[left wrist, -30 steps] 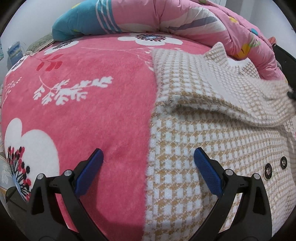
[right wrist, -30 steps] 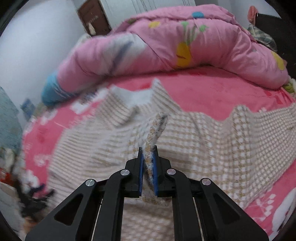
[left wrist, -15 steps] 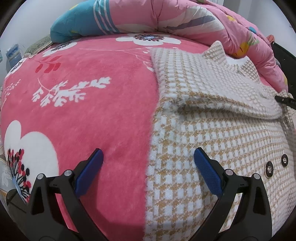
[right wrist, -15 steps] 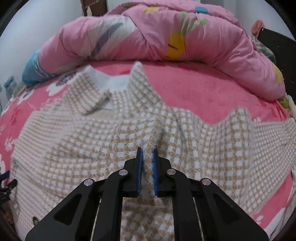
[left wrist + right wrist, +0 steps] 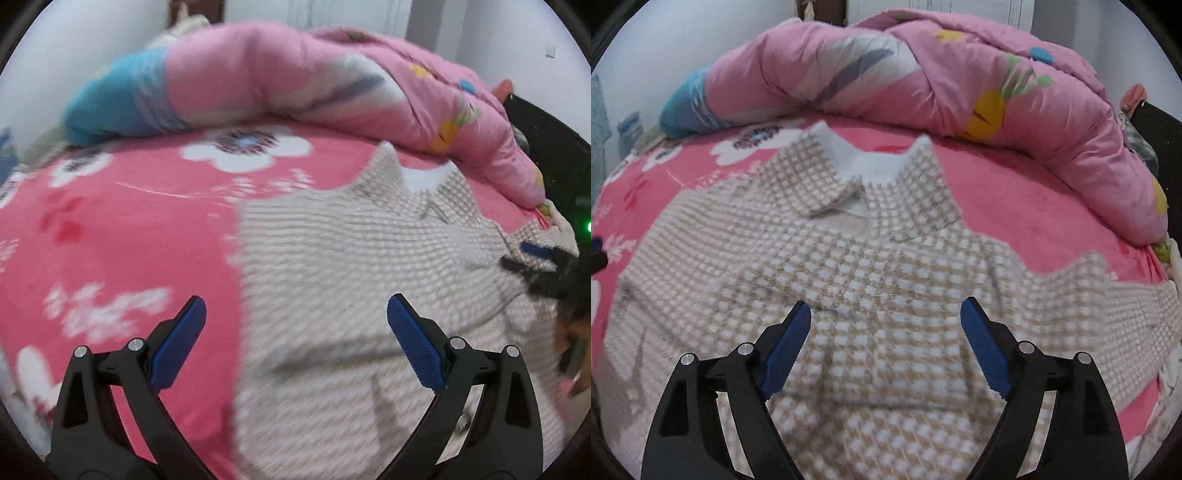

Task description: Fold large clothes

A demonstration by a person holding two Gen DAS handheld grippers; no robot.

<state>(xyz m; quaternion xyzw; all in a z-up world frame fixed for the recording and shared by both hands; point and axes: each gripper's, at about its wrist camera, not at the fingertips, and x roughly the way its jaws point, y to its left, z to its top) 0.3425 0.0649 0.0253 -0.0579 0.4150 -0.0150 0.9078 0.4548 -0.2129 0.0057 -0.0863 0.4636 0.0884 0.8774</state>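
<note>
The right gripper [image 5: 885,325], jaws opening with nothing between them, hangs over the checked jacket's [image 5: 871,280] middle; the left gripper [image 5: 295,326], jaws wide and empty, straddles its left edge on the pink floral bedspread [image 5: 122,229], a rumpled quilt [image 5: 923,70] beyond.

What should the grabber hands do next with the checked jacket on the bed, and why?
Probably the right gripper should reach to its right for the sleeve lying spread out on the pink blanket. Its jaws are opening with nothing between them, and one side of the checked jacket already lies folded across the front. The left gripper is open and empty too.
</note>
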